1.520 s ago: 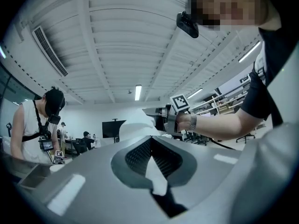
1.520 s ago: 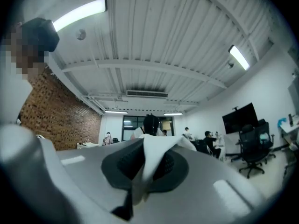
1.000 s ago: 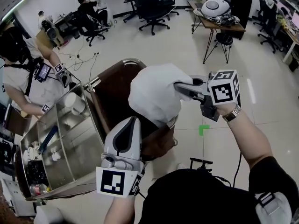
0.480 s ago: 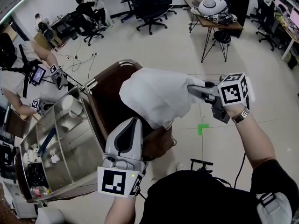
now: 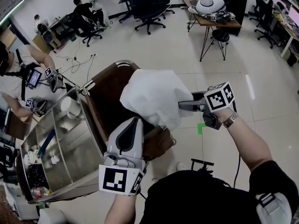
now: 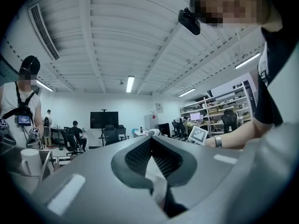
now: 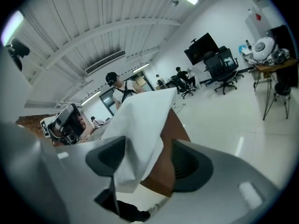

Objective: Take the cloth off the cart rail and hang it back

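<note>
A white cloth (image 5: 154,97) lies draped over the top of the cart's brown panel (image 5: 105,101), just below the chrome rail (image 5: 124,62). My right gripper (image 5: 183,105) is at the cloth's right edge. Its jaws have just been opening, and in the right gripper view the cloth (image 7: 140,120) hangs loose between them (image 7: 147,155) without being pinched. My left gripper (image 5: 133,121) points up at the cloth's lower edge from the near side. In the left gripper view its jaws (image 6: 150,152) are shut on a white strip of the cloth (image 6: 155,181).
The steel cart tray (image 5: 70,143) at left holds a white cup (image 5: 70,105) and small items. Another person (image 5: 18,78) with grippers stands beyond it. Office chairs (image 5: 149,3) and a desk (image 5: 215,20) stand further off. A green tape mark (image 5: 201,128) is on the floor.
The right gripper has dropped lower and its jaws have opened off the cloth. The cloth has sunk and spread onto the cart's brown panel. The left gripper has stayed put.
</note>
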`<state>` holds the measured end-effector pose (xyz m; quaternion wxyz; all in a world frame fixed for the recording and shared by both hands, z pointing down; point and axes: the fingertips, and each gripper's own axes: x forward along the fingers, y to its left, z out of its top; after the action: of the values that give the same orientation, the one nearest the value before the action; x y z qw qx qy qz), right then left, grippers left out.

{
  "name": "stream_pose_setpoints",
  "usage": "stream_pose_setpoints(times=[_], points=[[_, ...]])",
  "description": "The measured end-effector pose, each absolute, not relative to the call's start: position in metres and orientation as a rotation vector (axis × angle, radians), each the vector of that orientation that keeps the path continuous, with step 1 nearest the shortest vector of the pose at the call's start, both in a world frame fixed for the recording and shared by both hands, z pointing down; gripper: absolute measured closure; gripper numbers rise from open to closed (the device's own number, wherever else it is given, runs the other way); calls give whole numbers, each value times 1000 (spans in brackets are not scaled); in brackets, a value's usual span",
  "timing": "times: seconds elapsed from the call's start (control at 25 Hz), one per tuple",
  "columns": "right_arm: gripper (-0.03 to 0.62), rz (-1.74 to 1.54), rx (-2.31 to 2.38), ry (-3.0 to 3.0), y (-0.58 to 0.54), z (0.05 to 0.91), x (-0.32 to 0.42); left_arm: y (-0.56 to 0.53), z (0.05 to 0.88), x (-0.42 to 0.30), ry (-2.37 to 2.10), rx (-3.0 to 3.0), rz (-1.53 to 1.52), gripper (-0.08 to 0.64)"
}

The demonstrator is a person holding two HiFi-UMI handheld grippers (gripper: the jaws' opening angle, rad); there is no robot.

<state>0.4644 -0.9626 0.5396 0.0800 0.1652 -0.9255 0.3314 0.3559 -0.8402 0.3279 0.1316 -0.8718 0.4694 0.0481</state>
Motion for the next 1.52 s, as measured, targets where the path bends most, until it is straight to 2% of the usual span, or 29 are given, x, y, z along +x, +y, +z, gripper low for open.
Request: stream_pose_setpoints(times=[0.08,0.32,0.44,0.52,0.56,0.72,0.92,1.12,1.32,1.52], points=[[275,939,541,-2798,-964,530,472,-840,329,356,1366,-2529,138,557],[273,679,742,-2956,-965,454,496,-838,329,361,1371,-2523,131,557],[320,369,892,-3010,-967,409,489,-837,330,362,1378,-2522,126,557],[412,180,908,-3004,-965,394,472,-836,330,363,1382,-2520,125,557],[447,142,884,-2984,-966,396,461,-835,330,363,1384,-2518,125,557],[482,222,805,-2769,-979,458,435,-830,330,364,1395,-2509,119,557],[483,278,792,-2675,-989,500,424,-829,334,361,1417,-2503,108,557],[492,289,804,-2682,-989,503,424,-825,340,362,1431,-2504,99,556],[459,161,893,-2793,-966,452,432,-816,342,361,1414,-2510,108,555],[481,12,966,-2887,-916,392,430,-795,338,358,1371,-2543,129,557]])
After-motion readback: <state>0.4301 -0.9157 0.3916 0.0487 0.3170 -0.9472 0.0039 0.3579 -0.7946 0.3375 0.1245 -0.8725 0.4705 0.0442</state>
